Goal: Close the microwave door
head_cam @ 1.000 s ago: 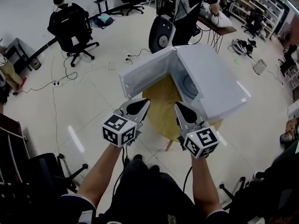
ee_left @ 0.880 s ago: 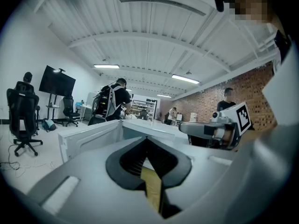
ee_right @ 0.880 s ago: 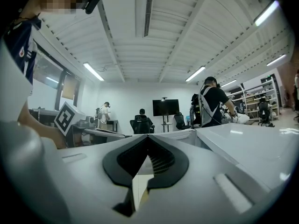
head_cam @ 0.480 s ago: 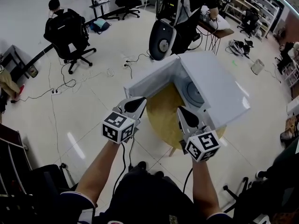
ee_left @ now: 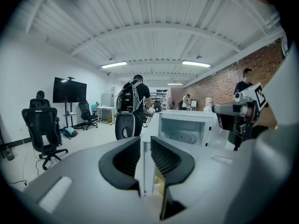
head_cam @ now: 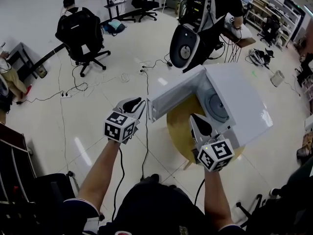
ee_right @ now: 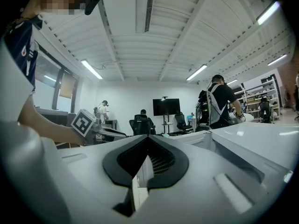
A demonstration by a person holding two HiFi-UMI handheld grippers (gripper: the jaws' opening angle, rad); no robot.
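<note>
The microwave (head_cam: 247, 99), a white, smooth-sided box, is set on a round wooden worktop (head_cam: 178, 131) directly ahead of the right claw (head_cam: 196, 120). Its door (head_cam: 176, 93) is swung wide open. The door's free edge lies just ahead of the left claw (head_cam: 135, 104) and slightly to its right. A round turntable (head_cam: 217, 106) is seen inside the cavity, beyond the right claw's tips.

In the left gripper view the left claw (ee_left: 145, 143) is held only a narrow slit apart, with nothing clamped. The thin white edge of the door (ee_left: 146, 169) is sighted through that slit, and contact cannot be confirmed. The right claw (ee_right: 148, 140) is pressed tip to tip and is empty.

The door is judged to be a light, stiff, hinged panel that should swing with little effort. Its glossy skin is likely slippery, so a pinch is poorly suited. A flat push near the free edge, farthest from the hinge, is favoured, and a firmer press is probably needed at the latch. The casing may be slid across the smooth wood if the door is slammed.
</note>
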